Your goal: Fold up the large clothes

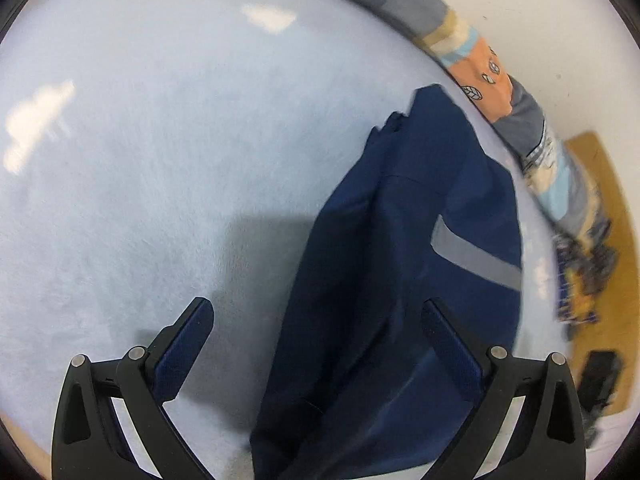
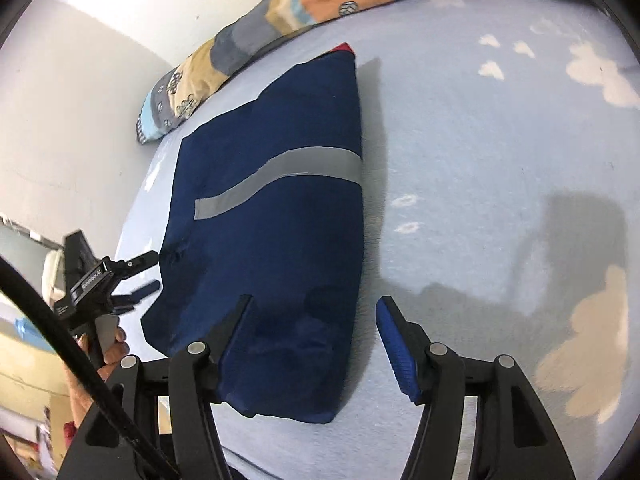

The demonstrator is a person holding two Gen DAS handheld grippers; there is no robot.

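A navy blue garment with a grey reflective stripe lies folded into a long flat shape on the light blue bed sheet. My right gripper is open and empty, just above the garment's near end. My left gripper is open and empty over the garment's left edge; it also shows in the right wrist view at the garment's left side. A red bit shows at the garment's far tip.
A patchwork quilt in orange, grey and tan is bunched along the far edge of the bed against the white wall. A wooden floor with dark items lies beyond the bed. The sheet has white cloud prints.
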